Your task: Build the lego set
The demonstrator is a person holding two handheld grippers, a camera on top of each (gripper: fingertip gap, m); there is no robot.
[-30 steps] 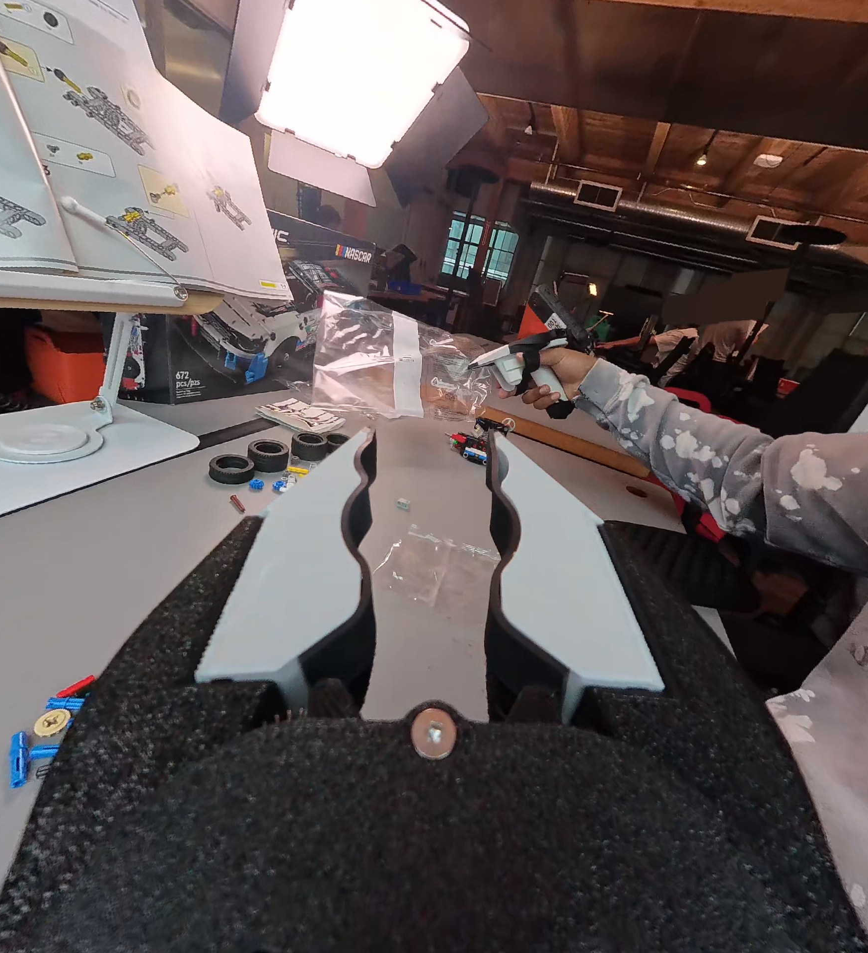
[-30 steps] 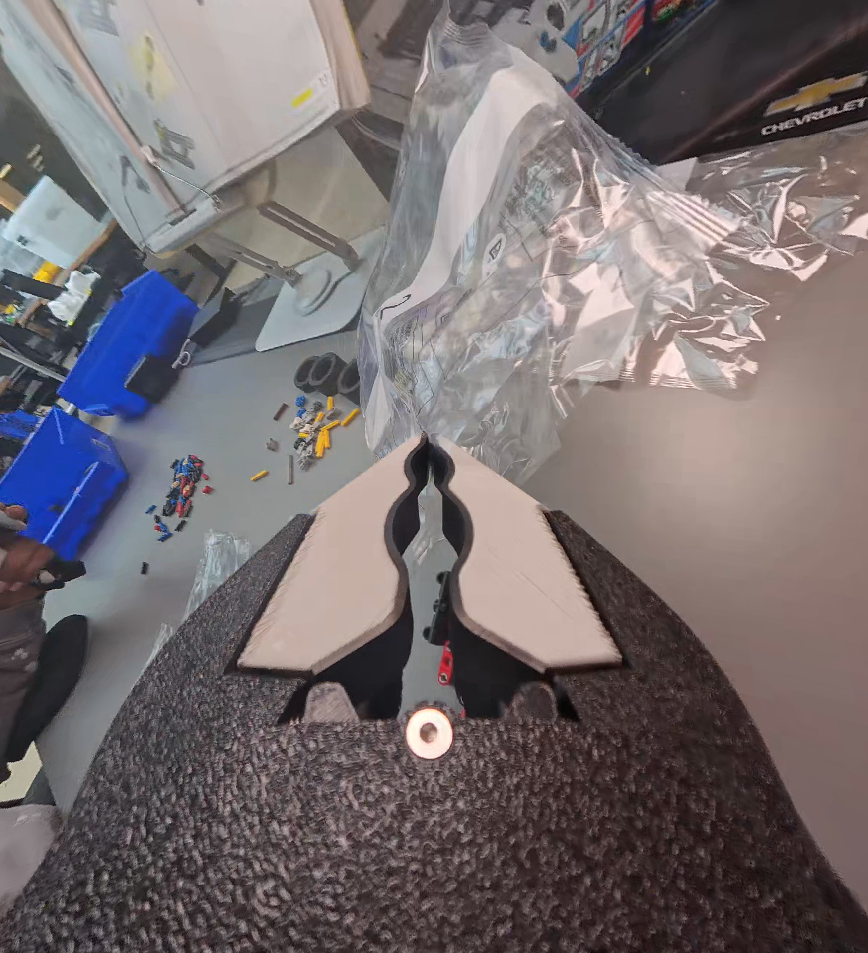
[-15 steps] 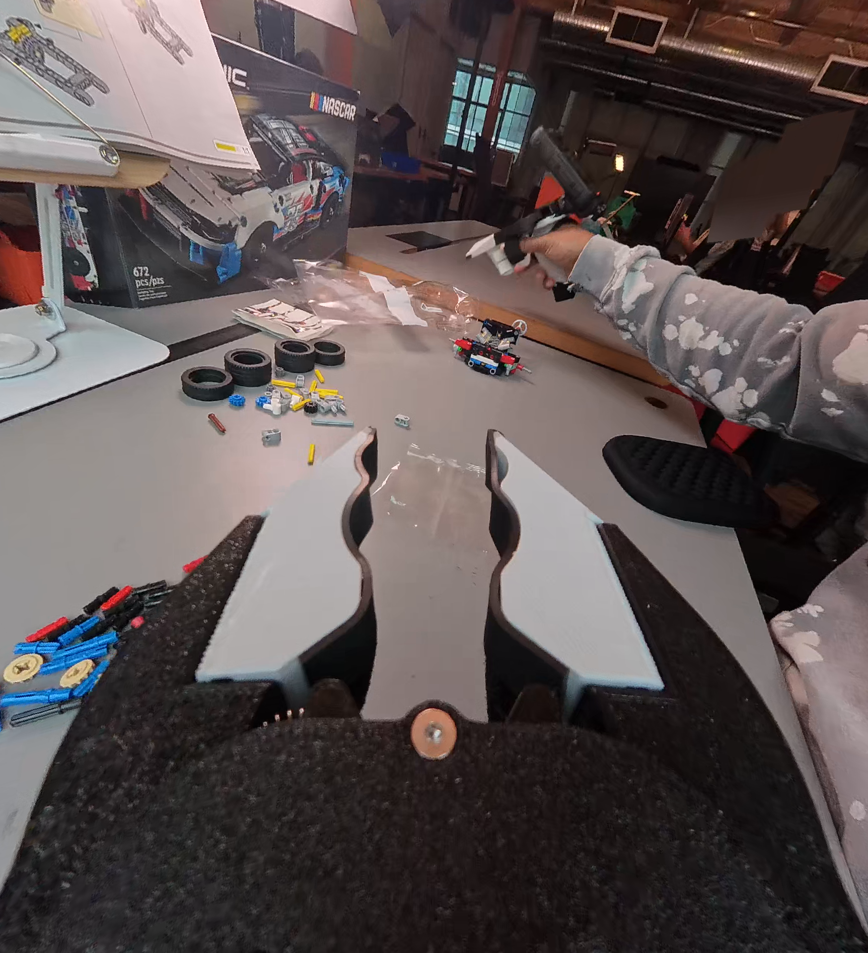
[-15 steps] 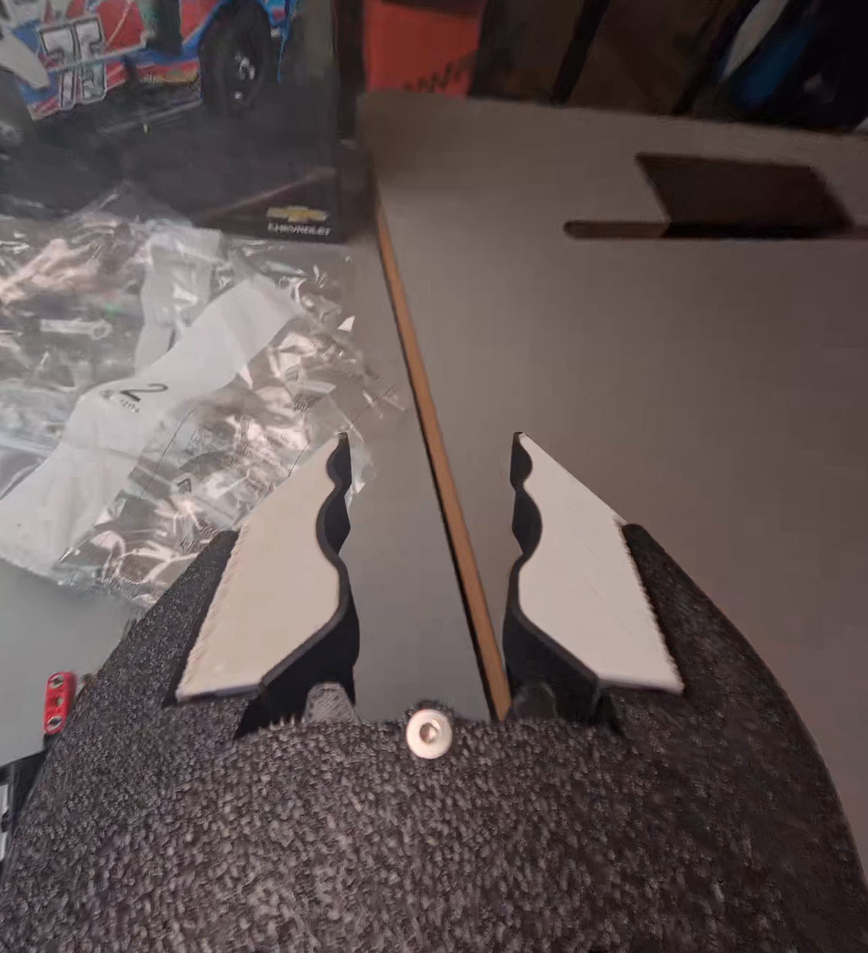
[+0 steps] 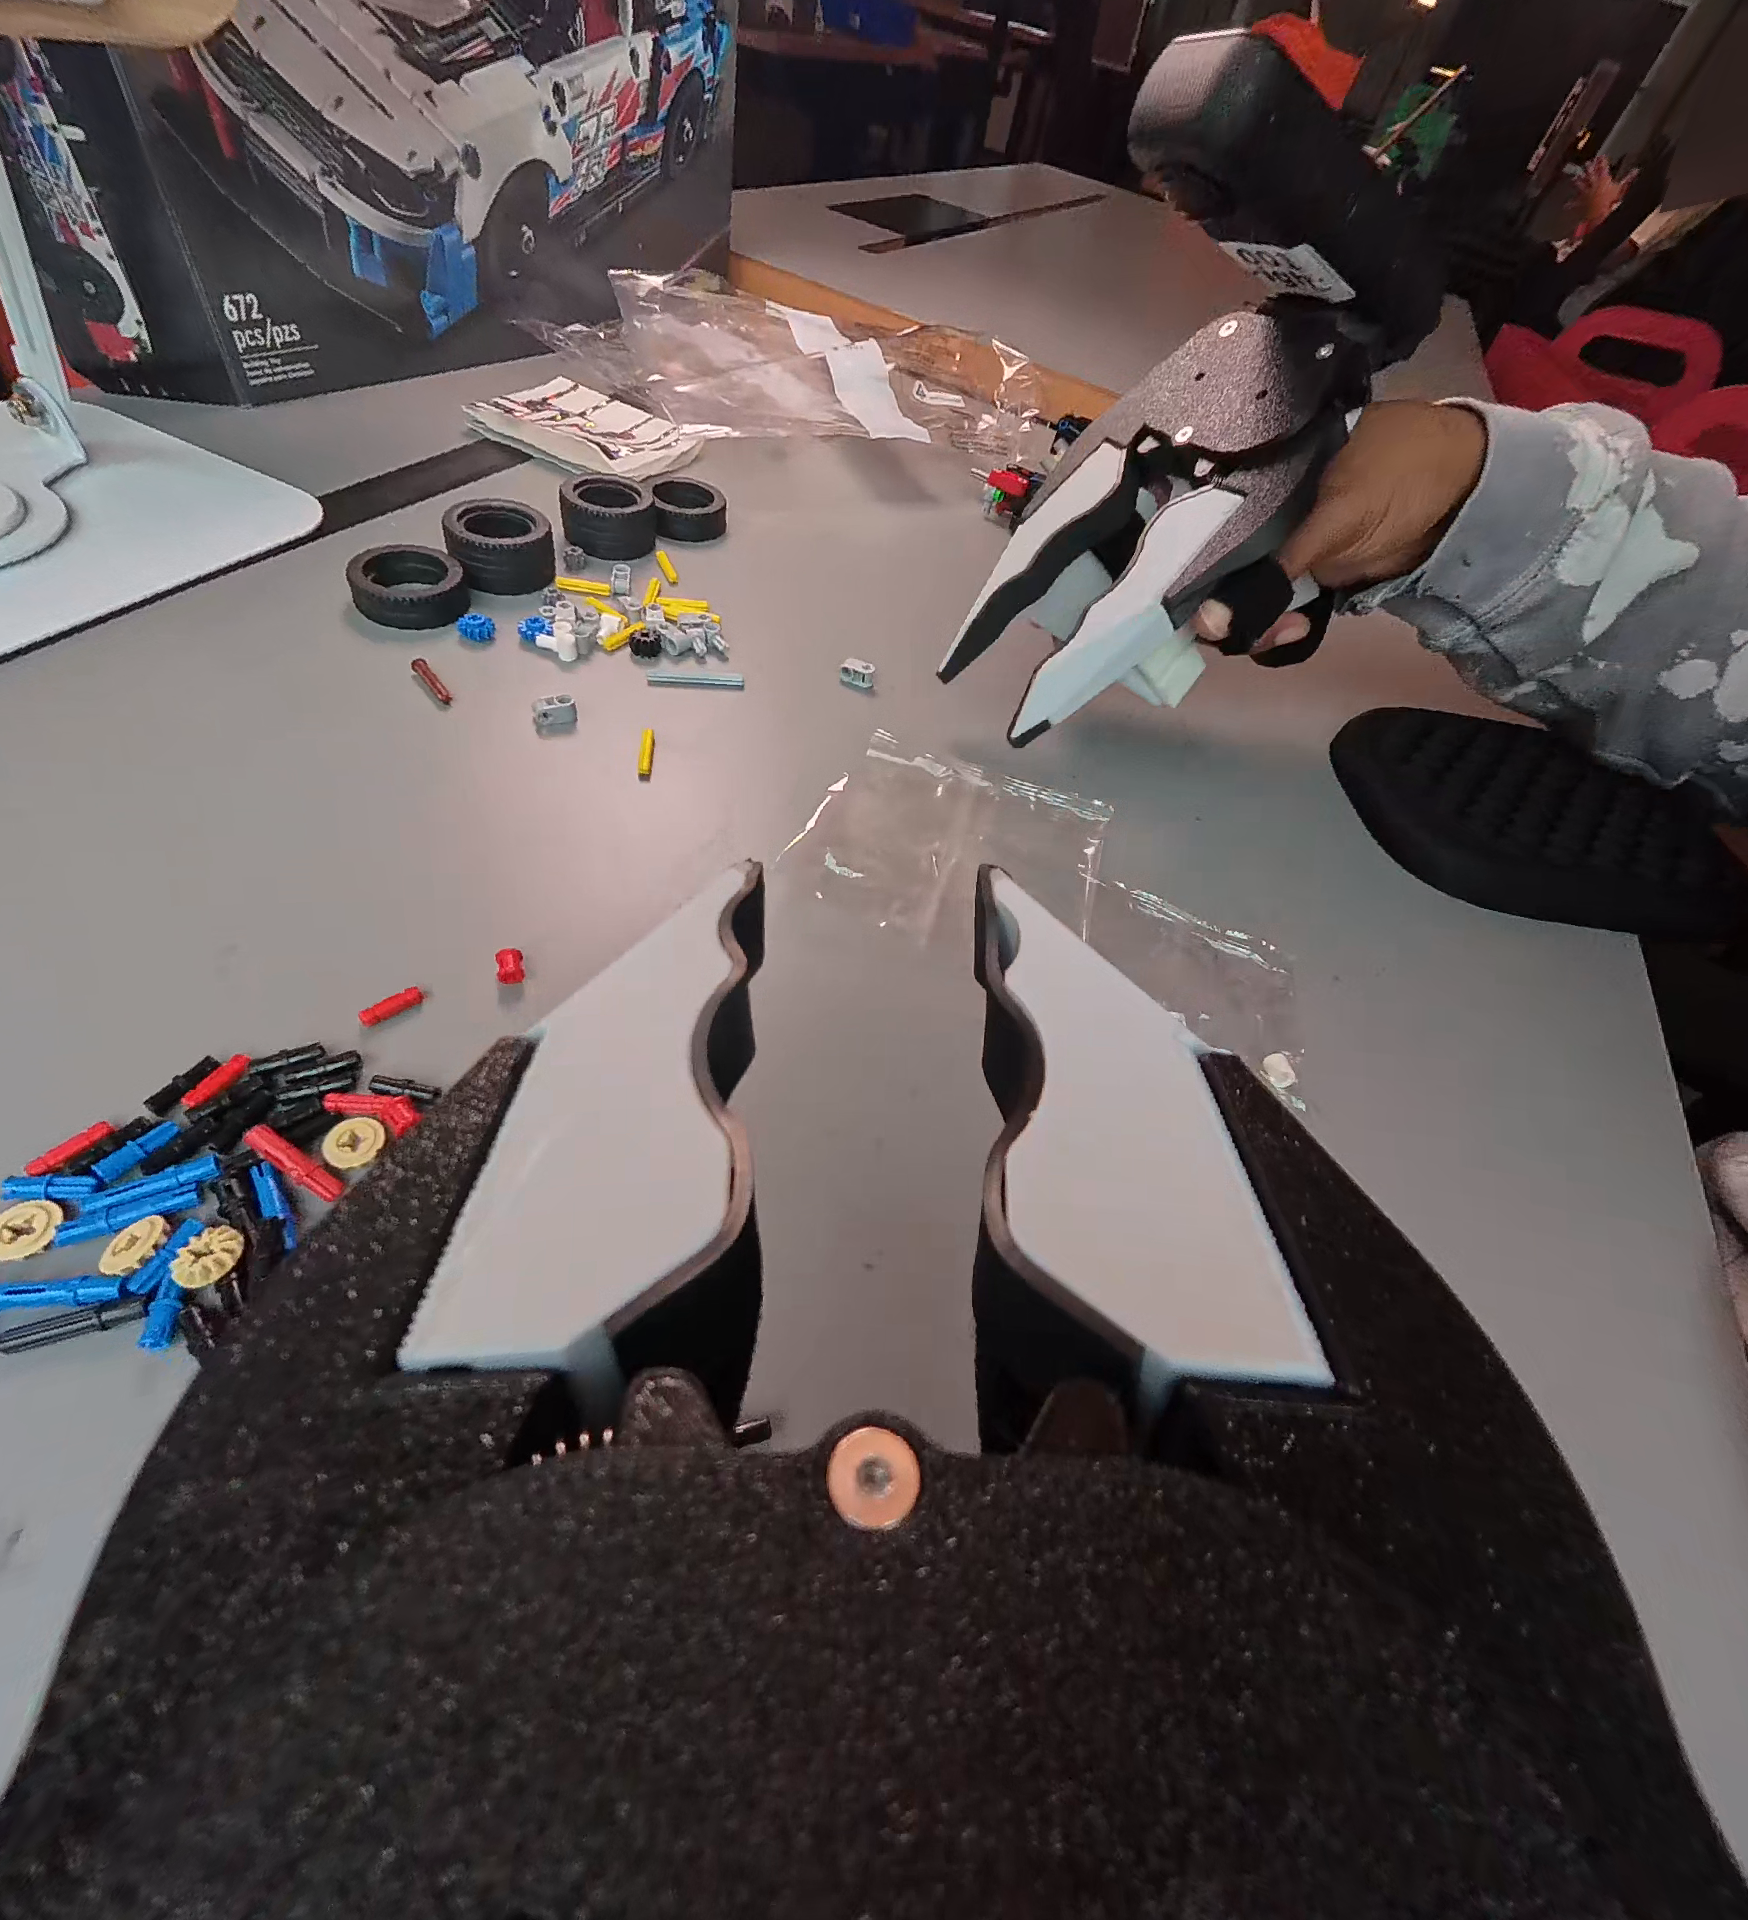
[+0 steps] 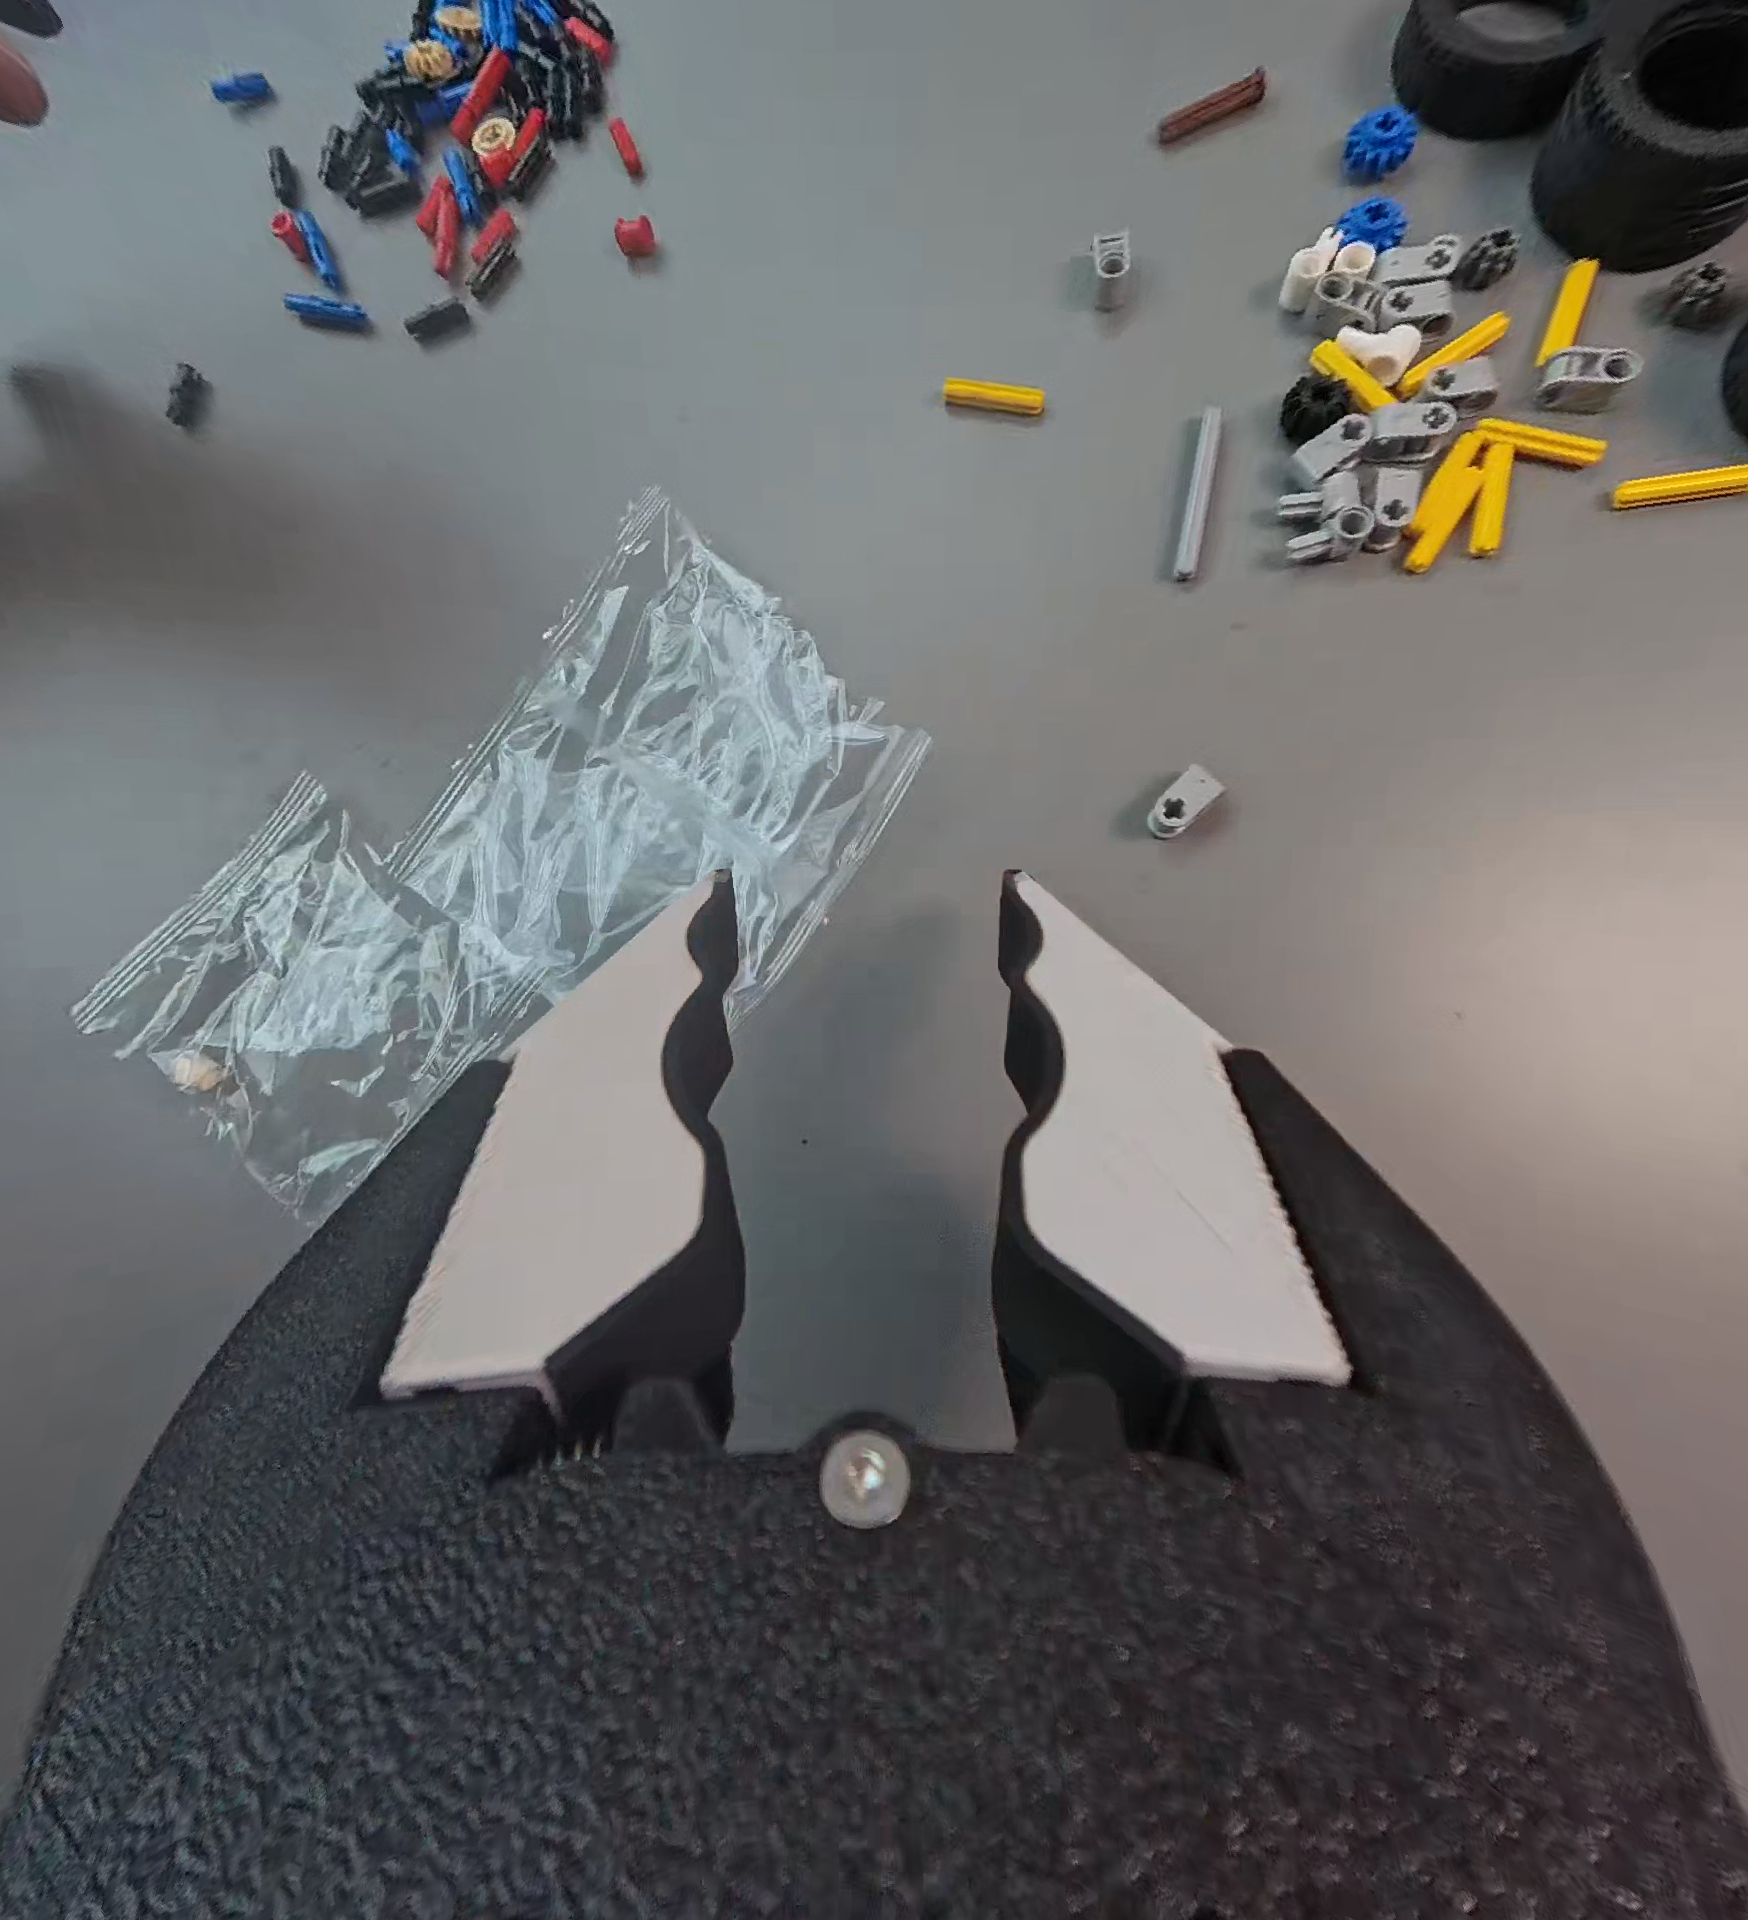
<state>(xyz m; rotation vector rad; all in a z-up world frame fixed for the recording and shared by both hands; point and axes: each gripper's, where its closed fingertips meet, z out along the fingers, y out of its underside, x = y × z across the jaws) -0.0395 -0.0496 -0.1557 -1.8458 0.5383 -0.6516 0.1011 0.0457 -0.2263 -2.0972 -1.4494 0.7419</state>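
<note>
Both the left hand-held gripper (image 5: 865,883) and the right hand-held gripper (image 6: 865,878) are held apart, empty; a part, perhaps the grey connector (image 6: 1184,802) at frame centre-right, is apparently being chosen, calling for precise descent.

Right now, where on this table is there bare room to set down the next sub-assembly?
Bare grey table lies between the tyres and the red, blue and black pin pile. More lies right of the lone grey connector. It is crowded around the yellow axles and the empty clear bags.
</note>
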